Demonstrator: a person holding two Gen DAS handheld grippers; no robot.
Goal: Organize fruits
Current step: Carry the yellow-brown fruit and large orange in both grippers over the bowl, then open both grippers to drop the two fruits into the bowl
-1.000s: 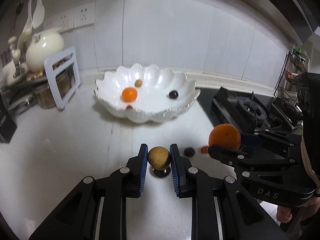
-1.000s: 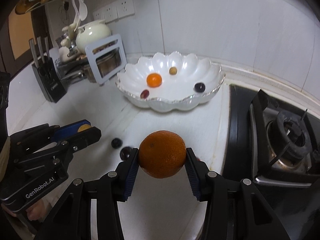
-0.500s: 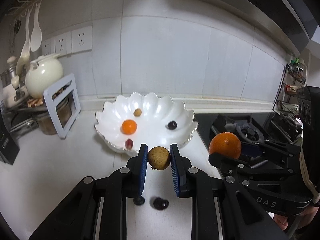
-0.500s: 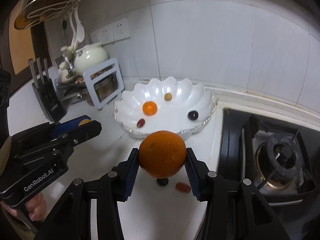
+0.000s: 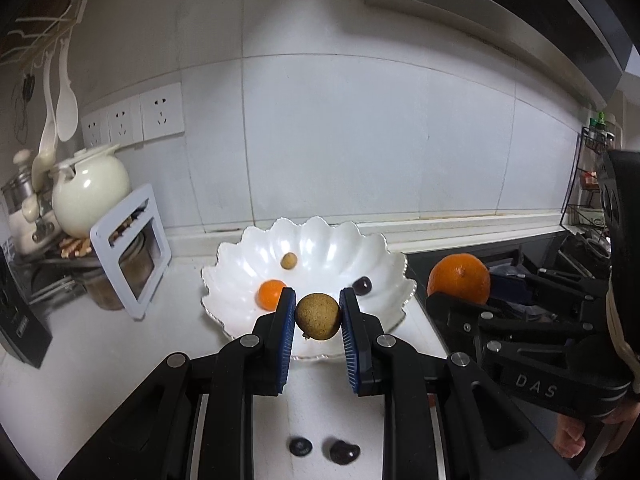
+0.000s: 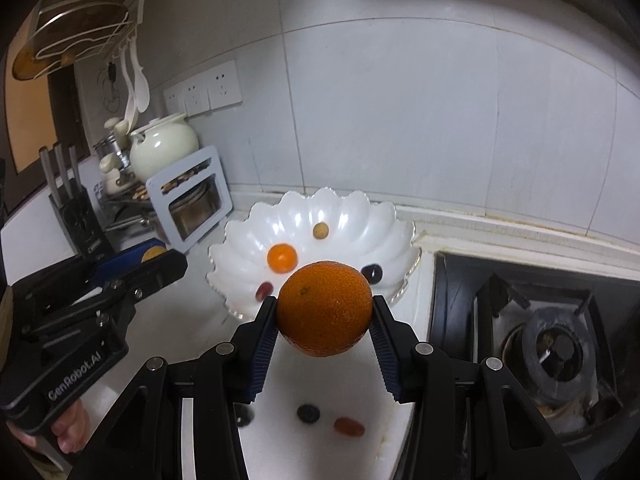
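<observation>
- Nearest on the white counter (image 6: 200, 320) there are loose bits waiting: a dark round berry (image 6: 308, 414), a reddish oval fruit (image 6: 349, 427) just right of it, and maybe a third dark one half hidden behind the gripper finger — can't say for sure. So the pickup isn't finished.
- Left gripper (image 5: 317, 316) is pinched nearly shut on a small brown round fruit (image 5: 318, 316), pads pressing both sides, held in the air in front of the near rim of the bowl.
- Right gripper (image 6: 324, 314) is partly open, only as wide as the big orange (image 6: 324, 314) it's clamping — also held up off the counter, just short of the bowl.
- Farther back, the scalloped white bowl (image 6: 384, 216) already holds some fruit: a small orange (image 6: 282, 258) on the left, a tan ball (image 6: 321, 231) toward the far side, a dark grape (image 6: 371, 273) on the right and a reddish grape (image 6: 264, 290) near the front rim.
- My read: roughly halfway. Four pieces in, two in the grippers about to be dropped in, and at least two left on the counter.
- Stove (image 6: 552, 344) sits to the right, pots and rack clutter at far left, neither in the way.
</observation>
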